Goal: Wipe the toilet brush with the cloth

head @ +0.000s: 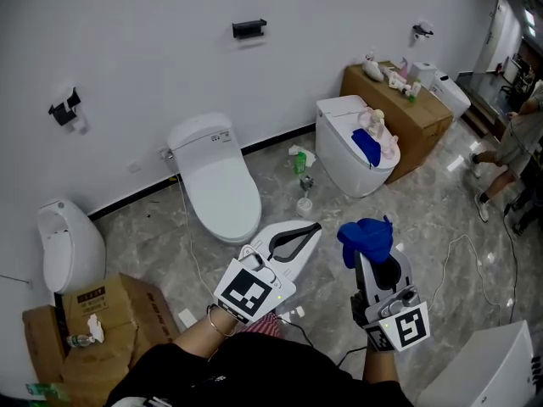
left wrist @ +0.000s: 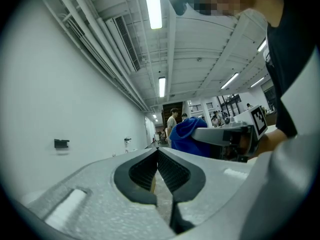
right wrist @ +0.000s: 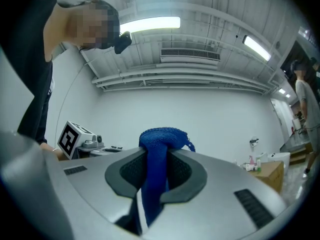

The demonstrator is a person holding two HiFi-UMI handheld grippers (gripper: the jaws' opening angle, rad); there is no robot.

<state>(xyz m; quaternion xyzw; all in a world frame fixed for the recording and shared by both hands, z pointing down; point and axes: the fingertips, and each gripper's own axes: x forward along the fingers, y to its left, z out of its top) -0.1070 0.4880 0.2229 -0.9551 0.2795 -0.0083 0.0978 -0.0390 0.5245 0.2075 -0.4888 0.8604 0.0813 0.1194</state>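
Head view, item one: left claw, pressed together with nothing in it, is pointing toward the white toilet. Item two: right claw is pinching the blue cloth, which is bunching above its tips. Item three: small white holder with upright handle is standing on the marble floor between two toilets, well apart from both claws.
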